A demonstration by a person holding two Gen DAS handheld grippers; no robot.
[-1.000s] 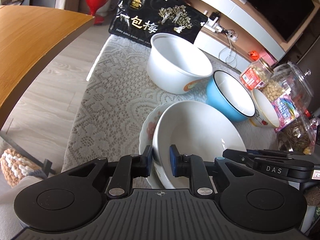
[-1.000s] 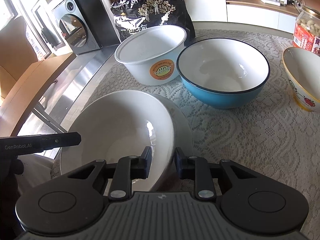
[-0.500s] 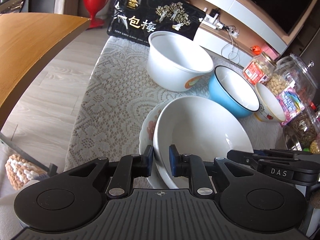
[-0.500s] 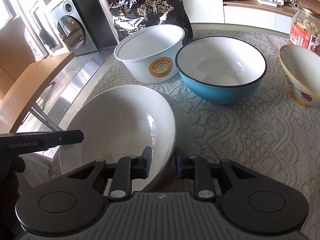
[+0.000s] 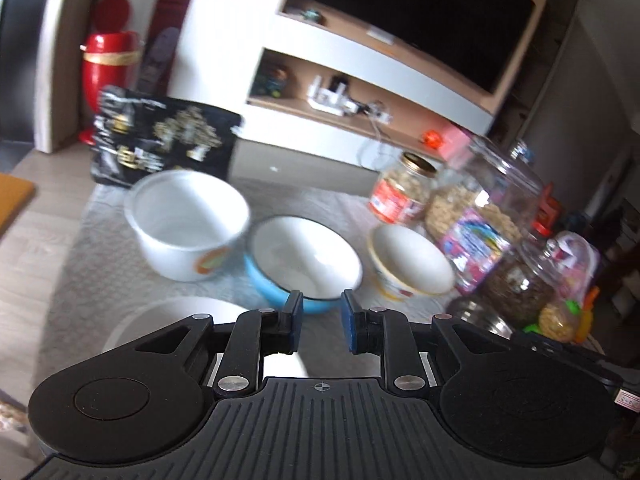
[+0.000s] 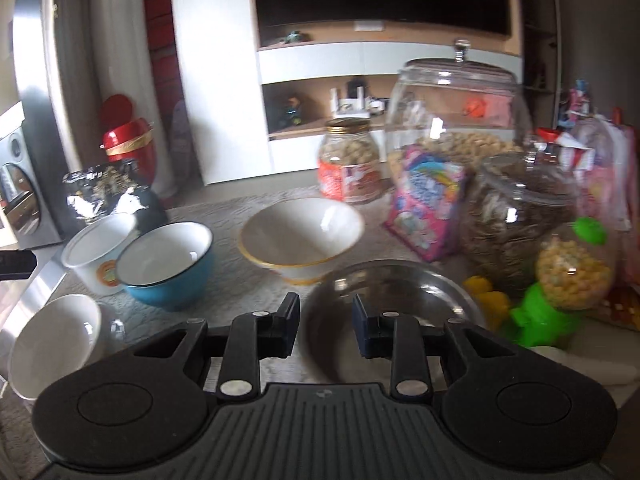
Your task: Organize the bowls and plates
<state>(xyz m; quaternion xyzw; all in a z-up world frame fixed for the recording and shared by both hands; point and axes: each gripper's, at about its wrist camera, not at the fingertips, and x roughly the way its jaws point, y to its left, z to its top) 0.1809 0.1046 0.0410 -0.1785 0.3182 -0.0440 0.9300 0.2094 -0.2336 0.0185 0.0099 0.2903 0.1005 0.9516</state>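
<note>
Both my grippers, left (image 5: 320,322) and right (image 6: 326,330), have let go of the white bowl (image 6: 54,344) and lifted away, jaws now wide and empty, so it sits placed at the table's near-left edge, and the steel bowl (image 6: 394,300) looks like my next pick.

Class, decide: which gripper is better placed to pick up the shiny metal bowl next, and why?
Right. The right gripper is open with the shiny metal bowl directly ahead between its fingers. The left gripper, also open, faces the blue enamel bowl instead.
</note>
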